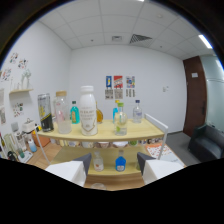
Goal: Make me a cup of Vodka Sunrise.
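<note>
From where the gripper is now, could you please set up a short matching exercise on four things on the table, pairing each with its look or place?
Things:
1. white bottle
2. dark can
3. blue-capped clear bottle
4. small blue bottle

Descriptions:
A. on the lower shelf, seen between the open gripper's fingers
B. tallest, opaque, near the table's front edge
C. far left on the table top
D. transparent, right of the white bottle

Pairs: 1-B, 2-C, 3-D, 4-A

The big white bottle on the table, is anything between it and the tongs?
Nothing visible. The white bottle stands at the table's near edge, beyond the open tongs, with only open air between. Other bottles stand beside and behind it.
</note>
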